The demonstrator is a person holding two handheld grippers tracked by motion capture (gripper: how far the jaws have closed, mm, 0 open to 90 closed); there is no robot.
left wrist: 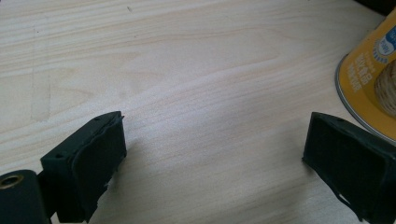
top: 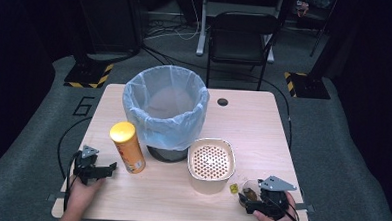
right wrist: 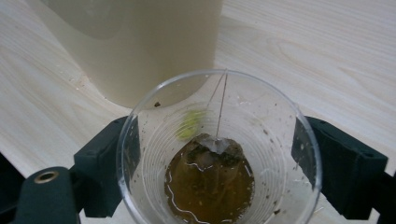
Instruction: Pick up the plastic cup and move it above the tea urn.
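A clear plastic cup (right wrist: 261,116) stands near the table's front right corner, holding a wet tea bag (right wrist: 208,170) in brown liquid, with its string over the rim. My right gripper (right wrist: 217,163) is open, one jaw close on each side of the cup (top: 251,192). Whether the jaws touch it I cannot tell. A yellow snack can (top: 128,147) stands upright at the left. My left gripper (top: 110,169) lies open on the table just left of the can (left wrist: 369,88), with nothing between its jaws (left wrist: 215,154).
A bin (top: 165,109) lined with a pale blue bag stands mid-table. A cream container (top: 210,163) with a perforated insert sits in front of it, right behind the cup (right wrist: 140,42). A yellow tag (top: 234,188) lies by the cup. A chair (top: 240,35) stands beyond the table.
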